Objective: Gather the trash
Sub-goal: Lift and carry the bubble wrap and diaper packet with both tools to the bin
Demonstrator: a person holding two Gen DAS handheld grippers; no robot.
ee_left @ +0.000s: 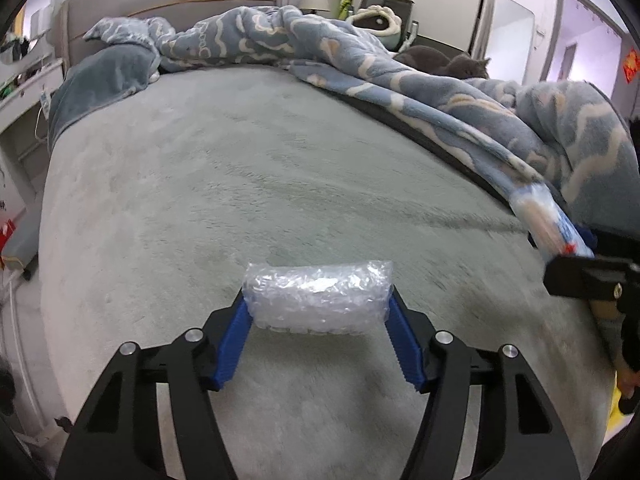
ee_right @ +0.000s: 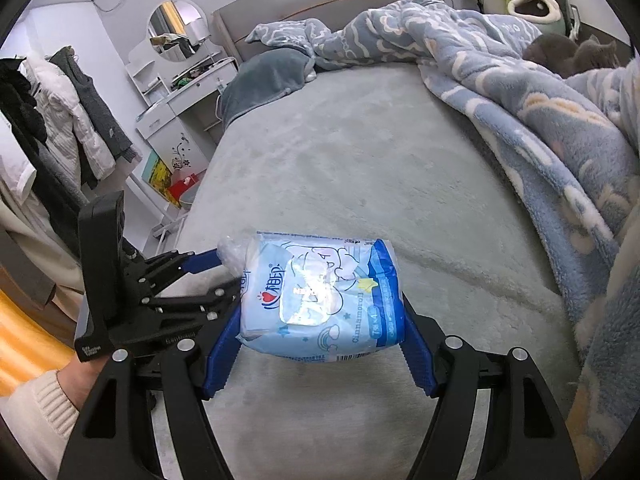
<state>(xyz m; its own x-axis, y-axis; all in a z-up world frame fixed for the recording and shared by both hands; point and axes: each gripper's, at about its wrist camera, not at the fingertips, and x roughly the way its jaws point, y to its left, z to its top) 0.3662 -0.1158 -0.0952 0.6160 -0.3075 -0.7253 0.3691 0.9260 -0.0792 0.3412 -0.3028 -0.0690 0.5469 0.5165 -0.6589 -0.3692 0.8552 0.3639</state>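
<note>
bubble wrap (ee_left: 318,298) pinched in left gripper (ee_left: 318,312); right gripper (ee_right: 320,312) clamps tissue pack (ee_right: 320,300).

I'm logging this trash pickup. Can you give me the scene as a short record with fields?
place: bed with grey cover
left gripper: shut on bubble wrap
right gripper: shut on tissue pack
blanket: blue, bunched along the bed's right side
cat: grey, lying behind the blanket
</note>
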